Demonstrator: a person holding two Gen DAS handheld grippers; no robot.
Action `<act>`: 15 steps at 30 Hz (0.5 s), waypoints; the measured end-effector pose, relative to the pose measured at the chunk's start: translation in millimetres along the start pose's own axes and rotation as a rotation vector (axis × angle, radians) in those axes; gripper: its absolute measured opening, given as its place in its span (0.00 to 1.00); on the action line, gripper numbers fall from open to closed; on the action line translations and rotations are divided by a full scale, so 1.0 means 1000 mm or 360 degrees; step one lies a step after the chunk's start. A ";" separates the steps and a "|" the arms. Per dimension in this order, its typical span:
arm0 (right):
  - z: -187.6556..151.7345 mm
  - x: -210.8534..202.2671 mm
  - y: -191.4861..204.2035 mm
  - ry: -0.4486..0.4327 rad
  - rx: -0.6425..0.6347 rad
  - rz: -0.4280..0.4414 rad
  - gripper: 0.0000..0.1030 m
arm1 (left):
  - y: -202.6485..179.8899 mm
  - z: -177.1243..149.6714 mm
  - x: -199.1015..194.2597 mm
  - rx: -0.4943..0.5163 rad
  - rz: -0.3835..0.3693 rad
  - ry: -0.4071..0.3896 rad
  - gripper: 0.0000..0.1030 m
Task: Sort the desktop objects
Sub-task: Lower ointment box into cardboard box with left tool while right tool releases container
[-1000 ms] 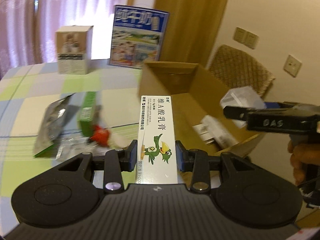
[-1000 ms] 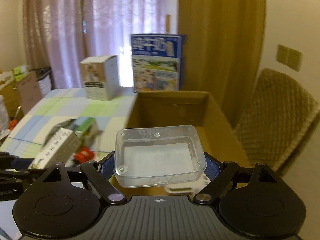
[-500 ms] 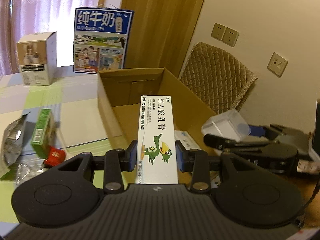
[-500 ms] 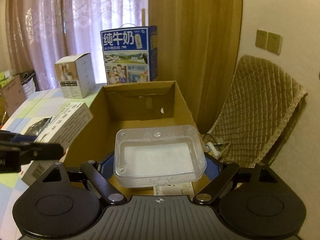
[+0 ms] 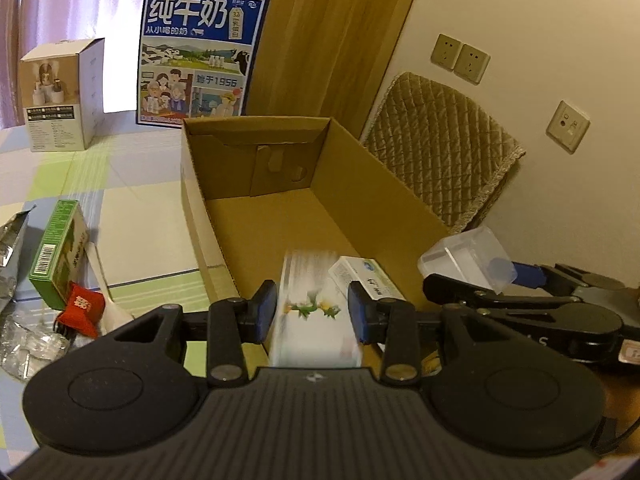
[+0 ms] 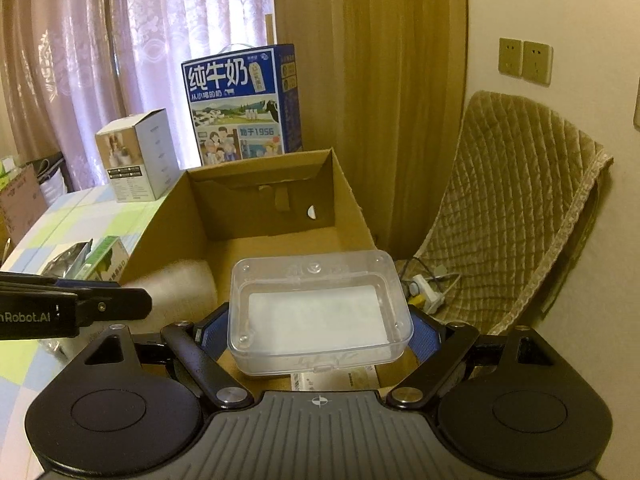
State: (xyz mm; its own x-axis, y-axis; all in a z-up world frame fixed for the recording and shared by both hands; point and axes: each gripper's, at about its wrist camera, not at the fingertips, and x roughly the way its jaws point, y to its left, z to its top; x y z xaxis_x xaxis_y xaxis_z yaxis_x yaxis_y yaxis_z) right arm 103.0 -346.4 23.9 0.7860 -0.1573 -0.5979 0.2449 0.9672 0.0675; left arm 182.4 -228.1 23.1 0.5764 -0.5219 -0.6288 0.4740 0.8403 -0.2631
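**Sorting partly done: one carton falling into the box, several things left on the table**

The open brown cardboard box [image 5: 360,216] stood just ahead of both tongs, on the table with the green, blue and white checked cloth [image 5: 132,184]. At least one small white carton with blue print [image 5: 366,276] already lay on its floor, ahead and a little right of the left tongs [image 5: 312,312].

The jaws of the left tongs stood apart, with a gap on each side of the long white carton with a green bird picture [image 5: 316,304]. This carton was blurred and seemed to be dropping into the box, so I judge it released.

The right tongs [image 6: 320,332] were clenched on the clear plastic case with a hinged lid [image 6: 320,308], held over the near end of the box. I judge this case was next to go in.

To the left of the left tongs, still unsorted, lay a green rectangular carton with a barcode [image 5: 60,252], a silver foil pouch [image 5: 12,248], a crumpled clear plastic wrapper [image 5: 28,344] and a small red packet [image 5: 82,308].
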 end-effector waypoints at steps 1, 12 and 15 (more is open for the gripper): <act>0.000 0.000 0.000 0.0000 0.0001 0.0002 0.82 | 0.000 0.000 -0.002 0.0003 0.0002 -0.0008 0.32; 0.000 0.002 0.010 0.0009 -0.0004 0.0037 0.82 | 0.022 -0.006 -0.034 -0.0073 0.0058 -0.0091 0.35; 0.000 0.003 0.015 0.0014 -0.0015 0.0050 0.82 | 0.028 -0.009 -0.041 -0.0088 0.0073 -0.0108 0.35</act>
State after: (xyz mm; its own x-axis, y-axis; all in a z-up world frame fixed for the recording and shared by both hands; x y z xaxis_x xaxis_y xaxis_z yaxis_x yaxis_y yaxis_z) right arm 109.0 -332.1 22.7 0.7881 -0.1252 -0.6027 0.2148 0.9735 0.0787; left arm 166.8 -181.8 35.0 0.6412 -0.4899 -0.5907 0.4096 0.8694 -0.2764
